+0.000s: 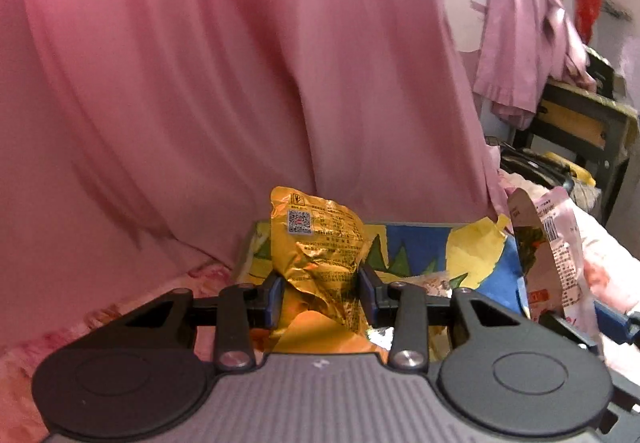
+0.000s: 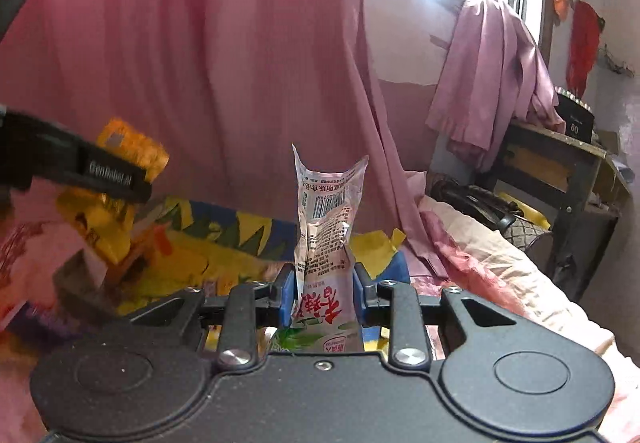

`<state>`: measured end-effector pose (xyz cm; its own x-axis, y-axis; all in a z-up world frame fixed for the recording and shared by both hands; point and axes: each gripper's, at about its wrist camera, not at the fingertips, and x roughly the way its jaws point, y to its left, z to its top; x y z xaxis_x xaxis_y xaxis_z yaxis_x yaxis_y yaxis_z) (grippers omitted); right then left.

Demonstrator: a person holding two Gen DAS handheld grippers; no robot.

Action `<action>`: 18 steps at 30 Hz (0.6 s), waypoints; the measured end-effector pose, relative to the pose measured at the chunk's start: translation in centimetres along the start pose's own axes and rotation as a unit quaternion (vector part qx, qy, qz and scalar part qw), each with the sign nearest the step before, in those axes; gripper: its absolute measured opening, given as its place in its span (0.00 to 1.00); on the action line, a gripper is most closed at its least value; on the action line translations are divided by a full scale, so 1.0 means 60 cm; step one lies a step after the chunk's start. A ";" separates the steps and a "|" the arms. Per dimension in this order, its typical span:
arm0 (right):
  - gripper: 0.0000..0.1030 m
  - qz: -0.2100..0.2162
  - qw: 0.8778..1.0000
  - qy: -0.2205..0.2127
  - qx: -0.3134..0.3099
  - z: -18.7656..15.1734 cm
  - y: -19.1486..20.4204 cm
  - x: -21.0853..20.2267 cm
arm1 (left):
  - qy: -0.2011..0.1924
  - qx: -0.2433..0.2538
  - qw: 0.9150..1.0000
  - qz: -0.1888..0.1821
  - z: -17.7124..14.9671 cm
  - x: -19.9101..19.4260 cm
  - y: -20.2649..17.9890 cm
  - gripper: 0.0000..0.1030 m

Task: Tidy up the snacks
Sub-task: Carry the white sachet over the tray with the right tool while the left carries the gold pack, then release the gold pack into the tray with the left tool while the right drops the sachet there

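A pink curtain (image 1: 200, 83) hangs behind a bed (image 2: 500, 263) strewn with snacks. The left gripper (image 1: 322, 283) has its fingers clamped on a crumpled gold packet (image 1: 320, 243), held above a blue-and-yellow box (image 1: 416, 247). The right gripper (image 2: 324, 291) pinches a pale pink pouch (image 2: 326, 227) upright, over the same clutter.

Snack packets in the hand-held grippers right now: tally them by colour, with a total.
Gold/yellow: 1, the gold packet in the left hand-held gripper
Pink-white: 1, the pink-white packet in the right hand-held gripper
Total: 2
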<state>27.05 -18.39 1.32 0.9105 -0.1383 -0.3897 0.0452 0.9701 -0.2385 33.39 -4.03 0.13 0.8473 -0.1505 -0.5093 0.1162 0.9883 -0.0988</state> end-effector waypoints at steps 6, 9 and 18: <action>0.30 -0.023 0.999 0.010 0.028 0.002 -0.015 0.060 | 0.000 -0.004 1.000 -0.009 -0.006 0.042 -0.002 0.40; 0.30 -0.036 0.998 0.021 0.035 -0.002 -0.025 0.087 | 0.015 -0.006 1.000 -0.013 -0.019 0.069 0.000 0.39; 0.31 -0.044 0.996 0.074 0.040 -0.032 -0.032 0.143 | 0.044 -0.026 0.999 -0.020 -0.037 0.100 0.018 0.39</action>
<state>34.01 -21.79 -3.27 0.8318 -0.2448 -0.4982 0.1595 0.9651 -0.2079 37.46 -3.91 -4.96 0.7940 -0.1933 -0.5764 0.1201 0.9793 -0.1630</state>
